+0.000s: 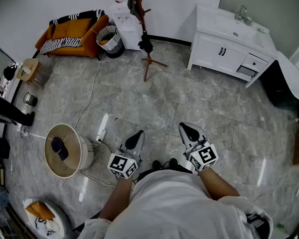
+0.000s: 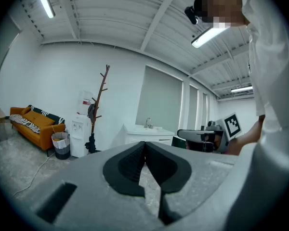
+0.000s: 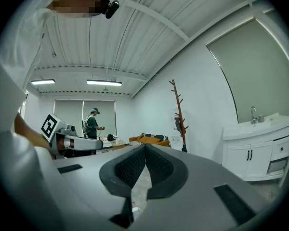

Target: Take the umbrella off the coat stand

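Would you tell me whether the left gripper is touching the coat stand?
Apart. The head view shows a stretch of floor between the left gripper and the coat stand.

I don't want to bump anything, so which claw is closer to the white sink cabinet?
Right. The right claw is well short of the white sink cabinet, which stands ahead to its right; the left claw sits farther left still.
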Tool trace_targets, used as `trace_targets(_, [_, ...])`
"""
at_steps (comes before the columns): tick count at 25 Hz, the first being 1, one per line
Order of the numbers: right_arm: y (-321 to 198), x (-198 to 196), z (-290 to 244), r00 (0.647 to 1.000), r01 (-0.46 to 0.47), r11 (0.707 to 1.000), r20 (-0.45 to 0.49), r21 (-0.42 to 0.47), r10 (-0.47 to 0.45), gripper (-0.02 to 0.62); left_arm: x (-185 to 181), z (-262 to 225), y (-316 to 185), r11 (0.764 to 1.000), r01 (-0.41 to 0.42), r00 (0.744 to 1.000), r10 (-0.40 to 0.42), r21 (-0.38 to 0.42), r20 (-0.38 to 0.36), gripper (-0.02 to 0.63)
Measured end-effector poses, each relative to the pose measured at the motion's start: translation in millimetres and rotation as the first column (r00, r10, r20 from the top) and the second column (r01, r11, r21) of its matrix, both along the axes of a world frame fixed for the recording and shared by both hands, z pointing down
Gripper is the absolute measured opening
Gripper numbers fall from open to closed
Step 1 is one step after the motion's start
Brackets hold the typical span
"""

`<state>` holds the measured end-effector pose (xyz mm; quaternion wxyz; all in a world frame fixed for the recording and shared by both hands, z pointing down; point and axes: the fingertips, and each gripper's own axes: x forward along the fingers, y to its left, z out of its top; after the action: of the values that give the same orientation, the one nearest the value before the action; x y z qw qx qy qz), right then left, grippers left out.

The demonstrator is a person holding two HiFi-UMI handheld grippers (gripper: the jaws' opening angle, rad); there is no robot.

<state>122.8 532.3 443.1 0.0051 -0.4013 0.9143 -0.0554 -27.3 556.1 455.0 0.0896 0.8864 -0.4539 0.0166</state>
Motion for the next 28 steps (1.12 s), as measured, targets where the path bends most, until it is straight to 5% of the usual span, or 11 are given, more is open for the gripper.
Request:
trace_targets(11, [-4.8, 43.3, 14.6, 0.996, 0.048, 0.999, 0.081, -0.023, -0.046, 0.014, 30.8, 5.0, -13.5, 1.000, 0.002, 0.999, -0.003, -0.014, -0.037, 0.012])
trace_targets(18, [-25.3, 80.2, 44.6, 0.996, -0.018, 0.994, 0.081, -0.108, 0.027, 0.014, 43.0, 23.0, -29.5, 0.998, -0.007, 0.999, 0.004, -0.059, -0.043, 0.012])
trace_targets(28, [-133.6, 62.0, 66.9, 0.998, -0.063, 0.985, 0.020, -0.161, 0.067, 0.014, 19.7, 64.9, -144.8, 0.993, -0.041, 0.989, 0.024, -0.114, -0.147, 0.012])
